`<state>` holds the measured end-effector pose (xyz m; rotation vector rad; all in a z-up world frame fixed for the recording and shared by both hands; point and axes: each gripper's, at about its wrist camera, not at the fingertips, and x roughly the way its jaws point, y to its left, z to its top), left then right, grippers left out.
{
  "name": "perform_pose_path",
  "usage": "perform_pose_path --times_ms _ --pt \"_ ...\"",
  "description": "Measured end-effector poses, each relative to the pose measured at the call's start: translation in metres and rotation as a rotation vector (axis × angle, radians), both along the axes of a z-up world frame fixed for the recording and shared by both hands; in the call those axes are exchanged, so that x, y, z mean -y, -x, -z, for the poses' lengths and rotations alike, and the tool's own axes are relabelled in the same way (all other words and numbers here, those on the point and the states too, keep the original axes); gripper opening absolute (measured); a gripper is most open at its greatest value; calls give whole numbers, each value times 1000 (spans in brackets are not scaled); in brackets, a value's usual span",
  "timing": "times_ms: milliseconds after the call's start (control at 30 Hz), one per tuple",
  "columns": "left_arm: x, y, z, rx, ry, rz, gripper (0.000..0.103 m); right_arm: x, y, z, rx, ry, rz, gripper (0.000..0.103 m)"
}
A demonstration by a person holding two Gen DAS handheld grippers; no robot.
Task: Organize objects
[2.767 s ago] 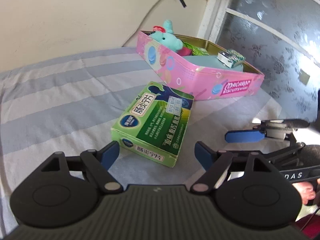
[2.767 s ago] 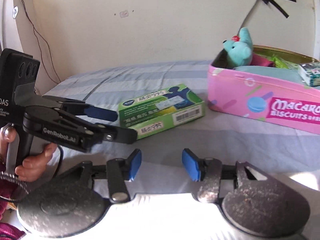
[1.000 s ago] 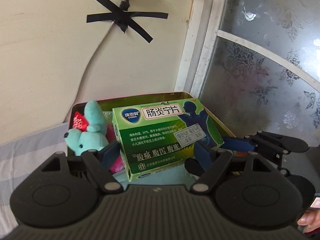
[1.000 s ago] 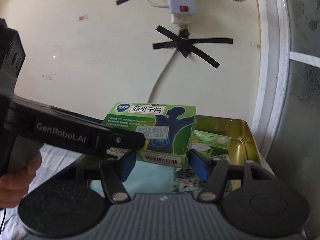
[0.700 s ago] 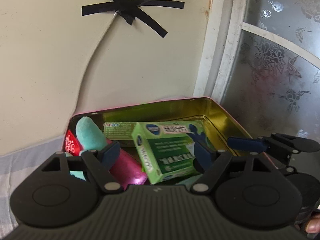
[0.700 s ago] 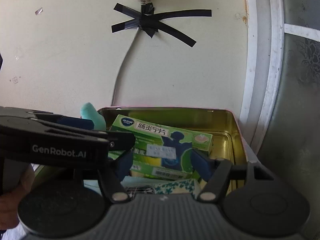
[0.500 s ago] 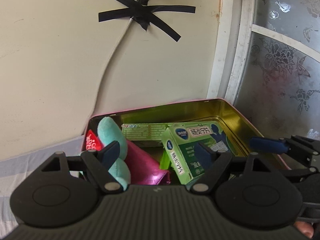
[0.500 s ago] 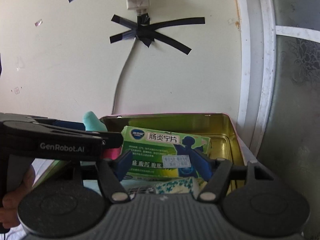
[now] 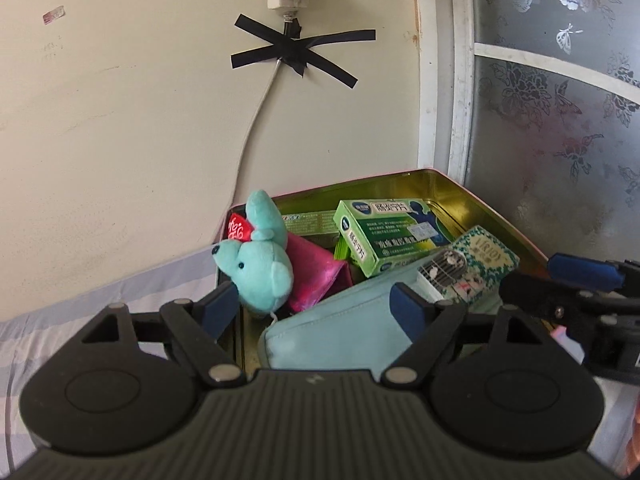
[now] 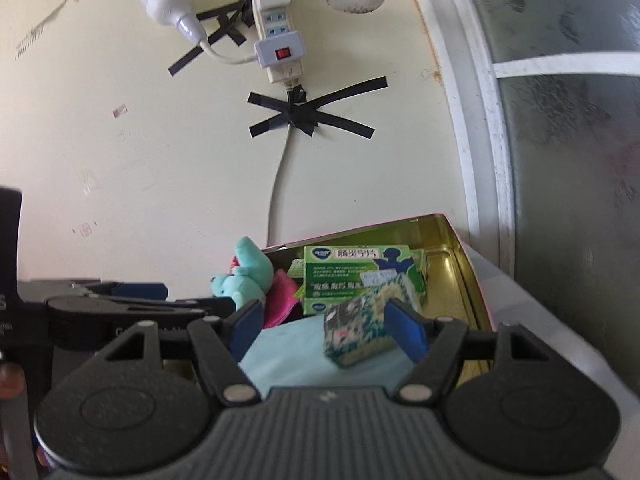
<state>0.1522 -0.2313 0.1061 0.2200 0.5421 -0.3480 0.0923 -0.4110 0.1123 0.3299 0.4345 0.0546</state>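
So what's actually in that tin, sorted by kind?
Visible in the tin:
Green cardboard boxes: 2, the big medicine box and a flatter one behind it
Small patterned box: 1
Teal plush toy: 1
Pink packet: 1
Light blue pouch: 1
Total: 6. More may be hidden underneath.

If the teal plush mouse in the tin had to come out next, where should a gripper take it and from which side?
Grip the teal plush mouse across its round head, coming down from above. It sits upright at the near left corner of the gold-lined biscuit tin, head and ear above the rim, with the pink foil pouch against its right, so a side approach looks blocked. The left gripper is open and nearest.
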Motion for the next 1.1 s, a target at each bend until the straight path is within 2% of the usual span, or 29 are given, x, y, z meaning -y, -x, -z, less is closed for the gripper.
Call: perform_pose_path --times_ms 33,100,167,333,667,700,767,867,1100 --pt "-3 6 1 0 0 0 89 -1 9 1 9 -19 11 69" --pt "-11 20 2 11 -1 2 90 -4 26 2 29 -47 44 70" --pt "-17 33 3 21 -5 5 90 -6 43 4 47 -84 80 75" --pt "-33 63 6 30 17 10 95 -15 76 6 67 -151 137 75" --pt "-59 122 22 23 50 8 102 -50 128 1 92 -140 154 80" --pt "-61 127 25 25 48 2 103 -54 133 1 93 -133 152 82" --pt "-65 136 30 21 34 -9 103 -63 142 1 96 -115 150 95" --pt "-70 145 36 -3 10 -23 103 -74 151 2 89 -89 148 102" --pt "-88 156 45 -15 23 -90 103 -84 153 5 29 -99 127 103"
